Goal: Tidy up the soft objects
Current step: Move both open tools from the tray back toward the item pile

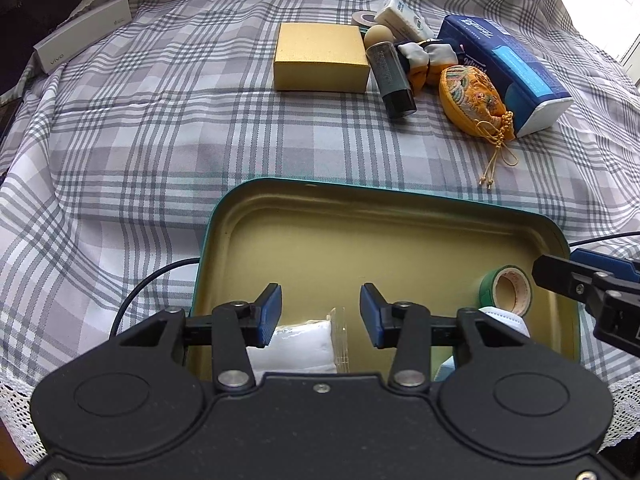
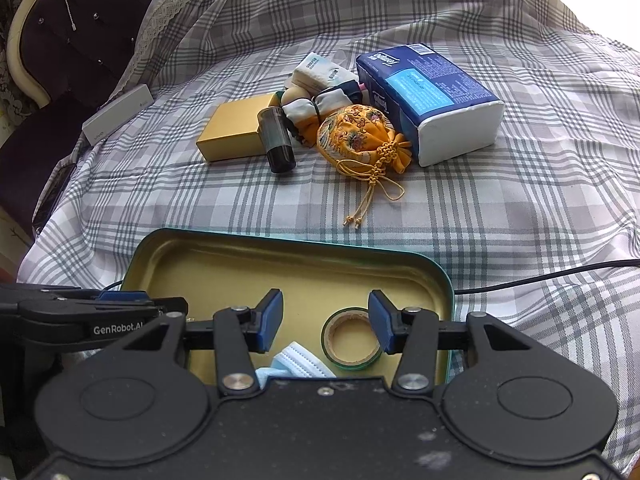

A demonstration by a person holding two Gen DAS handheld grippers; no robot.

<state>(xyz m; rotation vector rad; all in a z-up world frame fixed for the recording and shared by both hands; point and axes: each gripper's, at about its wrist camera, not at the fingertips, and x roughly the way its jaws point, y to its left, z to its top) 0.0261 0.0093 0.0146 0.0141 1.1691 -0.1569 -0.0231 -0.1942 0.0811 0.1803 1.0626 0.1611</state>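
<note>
A teal tin tray [image 1: 360,192] [image 2: 248,240] with a gold inside lies near me on the plaid cloth. In it are a white packet in clear wrap [image 1: 298,344], a green tape roll [image 1: 508,290] [image 2: 352,338] and a folded face mask [image 2: 300,364] [image 1: 506,320]. My left gripper [image 1: 320,314] hangs open over the packet, not touching it. My right gripper [image 2: 326,326] is open above the mask and tape roll, with nothing between its pads. Farther off lie an orange embroidered pouch [image 1: 470,96] [image 2: 360,136], a blue tissue pack [image 1: 506,68] [image 2: 432,100], a small tissue packet [image 1: 404,14] [image 2: 320,70] and a bundled cloth [image 1: 428,56] [image 2: 320,110].
A gold box [image 1: 322,58] [image 2: 236,132], a dark tube with a sponge tip [image 1: 392,76] [image 2: 276,140] and a white box [image 1: 84,34] [image 2: 118,114] also sit on the cloth. Black cables [image 1: 148,280] [image 2: 540,276] run beside the tray. A dark tufted chair [image 2: 76,40] stands left.
</note>
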